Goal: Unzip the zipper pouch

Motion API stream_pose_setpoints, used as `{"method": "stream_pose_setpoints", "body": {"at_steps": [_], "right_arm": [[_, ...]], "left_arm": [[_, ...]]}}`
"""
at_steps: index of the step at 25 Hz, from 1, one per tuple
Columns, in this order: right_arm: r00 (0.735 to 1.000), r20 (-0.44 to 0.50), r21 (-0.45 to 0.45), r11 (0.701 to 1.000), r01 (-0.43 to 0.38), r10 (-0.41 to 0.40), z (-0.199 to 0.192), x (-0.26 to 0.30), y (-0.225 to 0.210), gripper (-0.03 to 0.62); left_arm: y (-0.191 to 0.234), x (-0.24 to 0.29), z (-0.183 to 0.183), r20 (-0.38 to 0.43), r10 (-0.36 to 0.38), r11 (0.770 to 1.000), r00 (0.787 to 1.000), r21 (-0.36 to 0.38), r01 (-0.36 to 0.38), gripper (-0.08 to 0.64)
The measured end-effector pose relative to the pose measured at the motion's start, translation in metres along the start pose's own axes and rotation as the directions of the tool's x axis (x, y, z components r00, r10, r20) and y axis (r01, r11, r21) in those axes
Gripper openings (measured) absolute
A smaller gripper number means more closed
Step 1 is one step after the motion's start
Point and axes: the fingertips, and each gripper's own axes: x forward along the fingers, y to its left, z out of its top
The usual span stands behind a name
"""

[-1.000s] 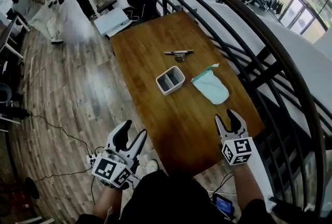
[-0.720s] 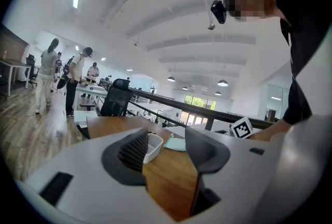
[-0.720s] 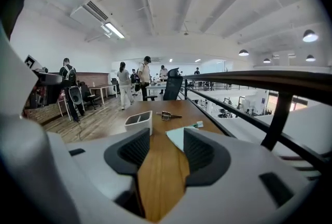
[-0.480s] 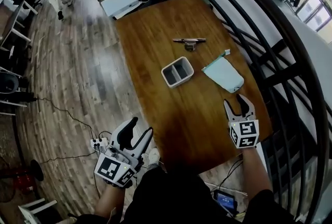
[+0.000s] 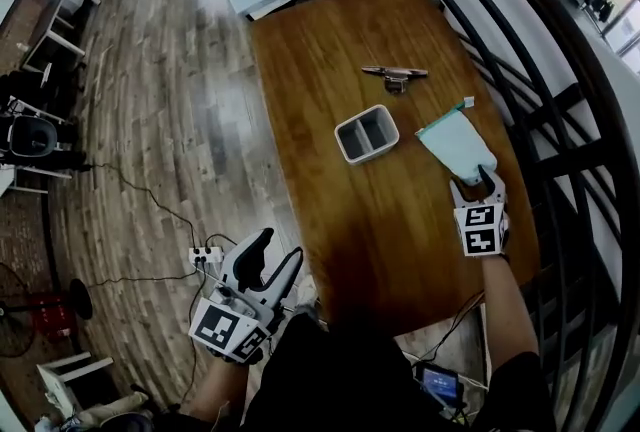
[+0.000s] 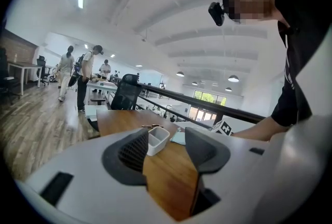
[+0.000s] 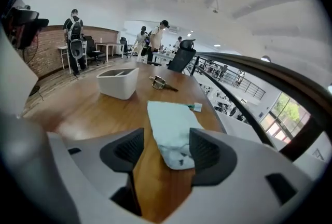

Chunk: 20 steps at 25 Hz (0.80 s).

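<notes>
**Head view:** The right gripper [image 5: 474, 188] hangs over the table's [image 5: 320, 40] right edge. Its jaws have just been opening and now stand wide apart at the near end of the zipper pouch [image 5: 455, 142], gripping nothing. The pouch lies flat on the wood near that right edge, just right of a white two-compartment bin [image 5: 366, 133]. It is a pale teal fabric shape, broad at its far end and rounded at its near end. A small metal tool [image 5: 395, 73] lies farther up the table. The left gripper [image 5: 278, 250] hangs off the table's left side over the plank floor, jaws spread and empty.

**Left gripper view:** The left gripper's [image 6: 168, 153] jaws stand apart with only the tabletop [image 6: 119, 116] showing between them. The bin [image 6: 157, 138] and a sliver of the pouch [image 6: 179, 137] lie well beyond.

**Right gripper view:** The right gripper's [image 7: 161, 153] jaws are wide open. The pouch's [image 7: 174, 132] rounded near end, which carries a few dark specks, lies between them close to the right jaw, and neither pad presses on it. A small green tab [image 7: 196, 107] sticks out at its far right corner. Whether the zip is open cannot be told.
</notes>
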Motion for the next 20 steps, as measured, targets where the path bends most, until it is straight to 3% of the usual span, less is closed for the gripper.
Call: {"method": "stream_pose_setpoints", "body": {"at_steps": [3, 6, 9, 12, 13, 20], "right_arm": [[1.0, -0.017, 0.0, 1.0, -0.004, 0.004, -0.004, 0.008, 0.002, 0.269], [0.999, -0.042, -0.034, 0.999, 0.022, -0.023, -0.012, 0.013, 0.004, 0.17], [0.996, -0.086, -0.046, 0.999, 0.006, -0.01, -0.023, 0.016, 0.008, 0.151], [0.996, -0.084, -0.035, 0.999, 0.011, -0.014, -0.025, 0.012, 0.01, 0.032], [0.997, -0.078, -0.028, 1.0, 0.008, -0.01, -0.025, 0.011, 0.012, 0.019], [0.997, -0.067, 0.022, 0.999, -0.045, 0.047, -0.034, -0.009, 0.044, 0.012]], "left_arm": [[0.001, -0.003, -0.001, -0.005, 0.019, 1.0, 1.0, 0.0, -0.019, 0.225], [0.0, -0.007, -0.003, -0.009, 0.035, 0.999, 0.999, -0.003, -0.036, 0.225], [-0.005, -0.009, -0.003, -0.01, 0.045, 0.999, 0.999, -0.006, -0.045, 0.225], [-0.008, -0.01, -0.003, -0.01, 0.048, 0.999, 0.999, -0.006, -0.048, 0.225], [-0.009, -0.01, -0.004, -0.01, 0.049, 0.999, 0.999, -0.007, -0.049, 0.225], [-0.016, -0.009, -0.007, 0.017, 0.0, 1.0, 1.0, 0.007, 0.0, 0.224]]}}
